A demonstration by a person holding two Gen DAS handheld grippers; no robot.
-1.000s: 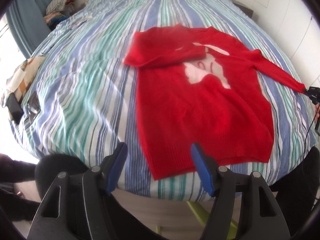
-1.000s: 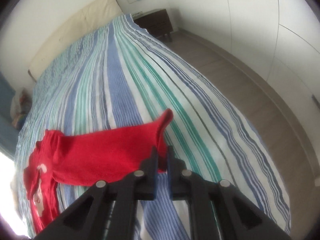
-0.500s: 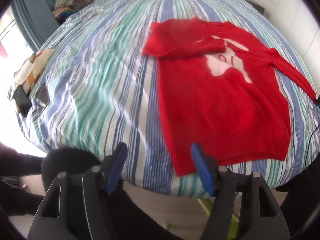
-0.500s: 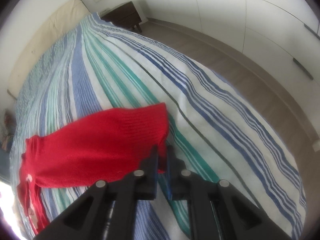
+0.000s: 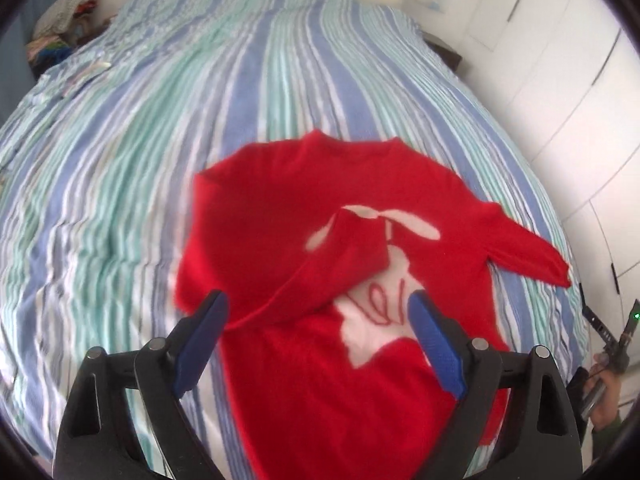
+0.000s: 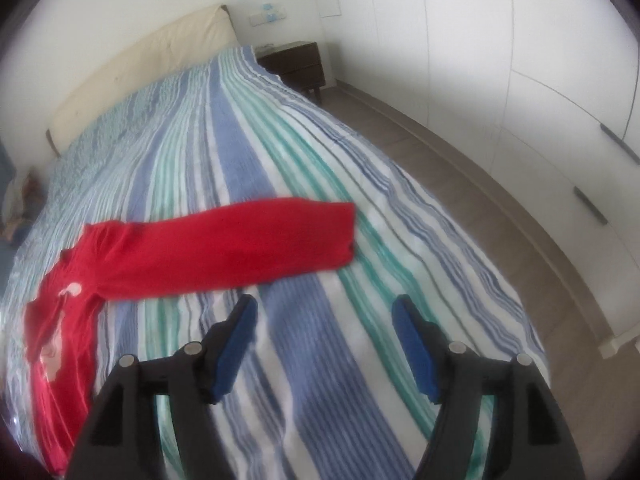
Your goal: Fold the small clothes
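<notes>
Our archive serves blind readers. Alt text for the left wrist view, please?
A red sweater lies on a striped bedspread, one sleeve folded across its chest. The open left gripper hangs above it.

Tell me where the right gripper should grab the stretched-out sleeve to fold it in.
Probably the cuff end of the outstretched sleeve. It lies flat on the striped bedspread, pointing away from the sweater body, just ahead of the open right gripper. Come from the bed's near edge and pinch its thin edge.
</notes>
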